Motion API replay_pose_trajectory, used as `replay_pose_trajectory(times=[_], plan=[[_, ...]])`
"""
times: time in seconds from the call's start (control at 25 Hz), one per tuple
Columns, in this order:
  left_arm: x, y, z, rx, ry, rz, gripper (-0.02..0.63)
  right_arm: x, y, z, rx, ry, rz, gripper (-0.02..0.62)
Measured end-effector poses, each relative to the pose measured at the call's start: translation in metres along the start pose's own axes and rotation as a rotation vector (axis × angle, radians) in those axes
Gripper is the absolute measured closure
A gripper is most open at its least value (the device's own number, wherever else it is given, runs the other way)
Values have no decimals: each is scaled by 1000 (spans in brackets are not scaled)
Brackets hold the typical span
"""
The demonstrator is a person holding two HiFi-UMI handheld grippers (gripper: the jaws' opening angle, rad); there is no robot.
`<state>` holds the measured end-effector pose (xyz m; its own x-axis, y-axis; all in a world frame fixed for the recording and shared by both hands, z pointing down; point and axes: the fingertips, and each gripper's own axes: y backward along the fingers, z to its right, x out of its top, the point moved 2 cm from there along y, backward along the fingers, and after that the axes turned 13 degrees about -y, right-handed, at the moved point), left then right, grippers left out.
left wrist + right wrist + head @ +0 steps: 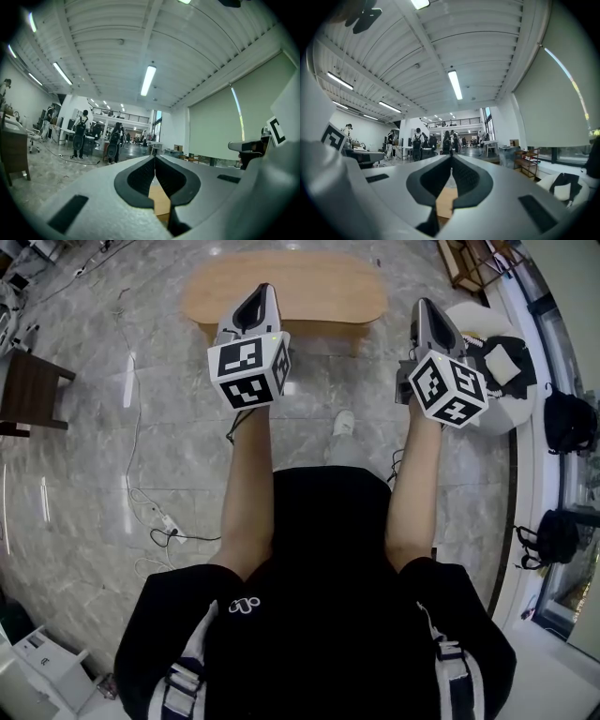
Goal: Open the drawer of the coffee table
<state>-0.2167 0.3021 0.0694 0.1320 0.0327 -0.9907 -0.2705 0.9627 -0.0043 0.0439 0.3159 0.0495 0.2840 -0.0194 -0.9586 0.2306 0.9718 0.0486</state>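
A low oval wooden coffee table [281,289] stands ahead of me on the marble floor; its drawer does not show from above. My left gripper [262,292] is held level over the table's near edge, jaws shut and empty. My right gripper [427,307] is held level just right of the table's end, also shut with nothing in it. In the left gripper view the jaw tips [154,158] meet, with a strip of the table top [161,202] seen below them. The right gripper view shows its tips [451,158] closed over the same wood [443,202].
A white round seat [495,381] with a dark bag on it sits at the right. Black bags [570,420] lie along the window wall. A dark wooden stool [30,392] stands at the left. A power strip and cable [164,521] trail on the floor. People stand in the far hall [82,136].
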Motion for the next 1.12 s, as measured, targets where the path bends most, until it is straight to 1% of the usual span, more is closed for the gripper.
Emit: replay_pose_trajectory(times=[0.24, 0.52, 0.72, 0.92, 1.04, 1.12], plan=[[-6, -11, 5, -29, -9, 22, 596, -9, -12, -1, 23, 4, 6, 583], [-17, -39, 2, -17, -1, 34, 597, -12, -33, 18, 32, 1, 26, 583], [-17, -76, 5, -1, -27, 42, 595, -14, -65, 46, 46, -26, 37, 583], [-10, -124, 5, 21, -39, 51, 595, -11, -114, 69, 82, -34, 27, 583], [-5, -160, 14, 13, -45, 67, 595, -7, -145, 94, 94, -57, 21, 583], [-2, -184, 19, 12, -62, 68, 595, -5, -166, 112, 93, -81, 21, 583]])
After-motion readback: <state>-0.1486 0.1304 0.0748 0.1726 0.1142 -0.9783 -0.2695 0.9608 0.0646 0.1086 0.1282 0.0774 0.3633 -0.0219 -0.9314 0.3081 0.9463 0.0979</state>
